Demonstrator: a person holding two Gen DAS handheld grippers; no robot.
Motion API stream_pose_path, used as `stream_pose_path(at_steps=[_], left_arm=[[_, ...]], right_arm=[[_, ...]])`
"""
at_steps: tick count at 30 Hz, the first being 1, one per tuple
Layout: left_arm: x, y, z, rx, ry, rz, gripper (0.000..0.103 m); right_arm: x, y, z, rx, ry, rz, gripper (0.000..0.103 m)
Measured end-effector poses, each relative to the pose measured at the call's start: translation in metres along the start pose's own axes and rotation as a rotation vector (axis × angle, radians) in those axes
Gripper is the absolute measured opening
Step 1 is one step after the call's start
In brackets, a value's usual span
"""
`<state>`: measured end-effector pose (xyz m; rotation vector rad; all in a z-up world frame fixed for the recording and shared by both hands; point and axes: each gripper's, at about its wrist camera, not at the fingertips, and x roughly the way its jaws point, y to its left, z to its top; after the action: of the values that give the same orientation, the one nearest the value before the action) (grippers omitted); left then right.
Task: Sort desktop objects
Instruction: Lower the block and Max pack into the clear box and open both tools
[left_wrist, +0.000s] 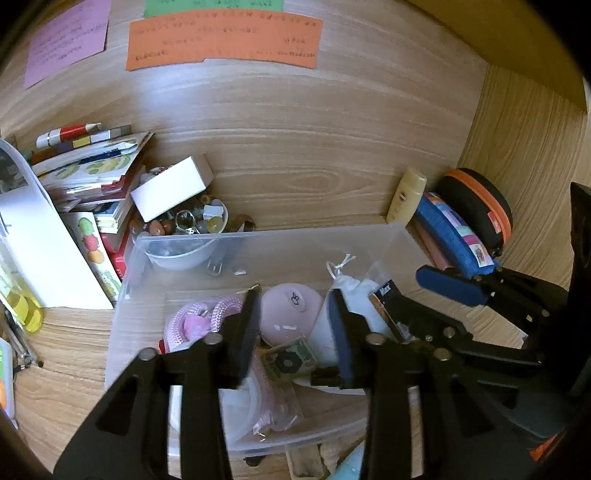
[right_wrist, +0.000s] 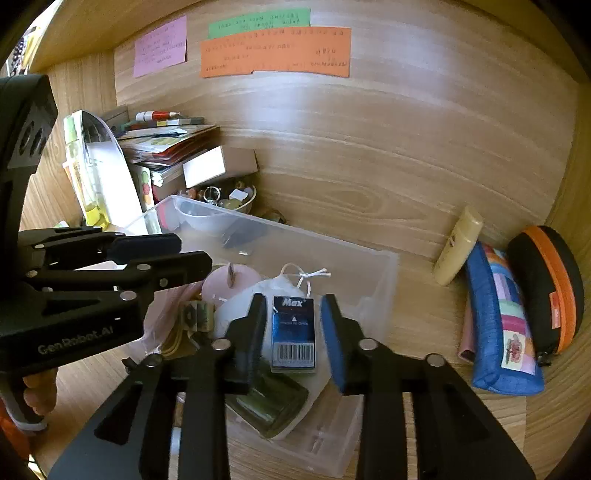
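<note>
A clear plastic bin (left_wrist: 258, 243) (right_wrist: 373, 273) stands on the wooden desk. It holds a pink round case (left_wrist: 290, 314) (right_wrist: 232, 280), a white drawstring pouch (left_wrist: 354, 291) (right_wrist: 273, 288), a banknote (left_wrist: 291, 360), a pink cord (left_wrist: 207, 314) and a blue Max staple box (right_wrist: 293, 334) (left_wrist: 388, 306). My left gripper (left_wrist: 295, 325) is open above the pink case inside the bin. My right gripper (right_wrist: 293, 325) is open, with its fingers on either side of the Max box, which lies on the pouch; no finger visibly touches it.
A yellow tube (right_wrist: 458, 245), a blue patchwork pencil case (right_wrist: 502, 317) and a black-and-orange zip case (right_wrist: 546, 288) lie right of the bin. A book pile (left_wrist: 85, 173), a white box (left_wrist: 170, 188) and a bowl of trinkets (left_wrist: 199, 221) stand left. Coloured notes (left_wrist: 221, 40) hang on the back wall.
</note>
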<state>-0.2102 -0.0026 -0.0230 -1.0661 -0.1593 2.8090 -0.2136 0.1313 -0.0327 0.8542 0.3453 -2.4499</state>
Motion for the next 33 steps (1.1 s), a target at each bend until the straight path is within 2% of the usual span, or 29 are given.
stream_pose_path(at_steps=[1,5,10,12,17,20,21,22,26,33], left_arm=[[-0.002,0.001,0.000,-0.008,-0.007,0.000,0.058],[-0.013,-0.001,0.002,-0.014,-0.035,0.016,0.058],[-0.029,-0.004,0.003,-0.006,-0.072,0.068,0.066],[-0.037,-0.003,0.002,-0.009,-0.091,0.090,0.070],[-0.060,0.003,-0.002,-0.023,-0.129,0.105,0.075],[-0.072,0.006,-0.007,-0.029,-0.142,0.116,0.086],[-0.075,0.008,-0.010,-0.031,-0.143,0.121,0.092],[-0.079,0.009,-0.012,-0.034,-0.148,0.124,0.093],[-0.090,0.018,-0.023,-0.043,-0.147,0.141,0.093],[-0.095,0.037,-0.047,-0.049,-0.102,0.174,0.093]], right_arm=[[-0.002,0.000,0.001,0.000,-0.005,-0.006,0.041],[-0.011,0.000,0.003,-0.007,-0.032,-0.022,0.048],[-0.026,0.005,0.005,-0.025,-0.073,-0.064,0.070],[-0.033,0.008,0.005,-0.031,-0.092,-0.081,0.075],[-0.048,0.015,0.003,-0.038,-0.112,-0.085,0.076],[-0.053,0.020,0.001,-0.038,-0.110,-0.085,0.076],[-0.055,0.021,0.000,-0.037,-0.108,-0.083,0.079],[-0.056,0.023,-0.001,-0.036,-0.103,-0.080,0.083],[-0.063,0.029,-0.007,-0.032,-0.102,-0.068,0.084],[-0.075,0.041,-0.024,-0.024,-0.072,-0.022,0.085]])
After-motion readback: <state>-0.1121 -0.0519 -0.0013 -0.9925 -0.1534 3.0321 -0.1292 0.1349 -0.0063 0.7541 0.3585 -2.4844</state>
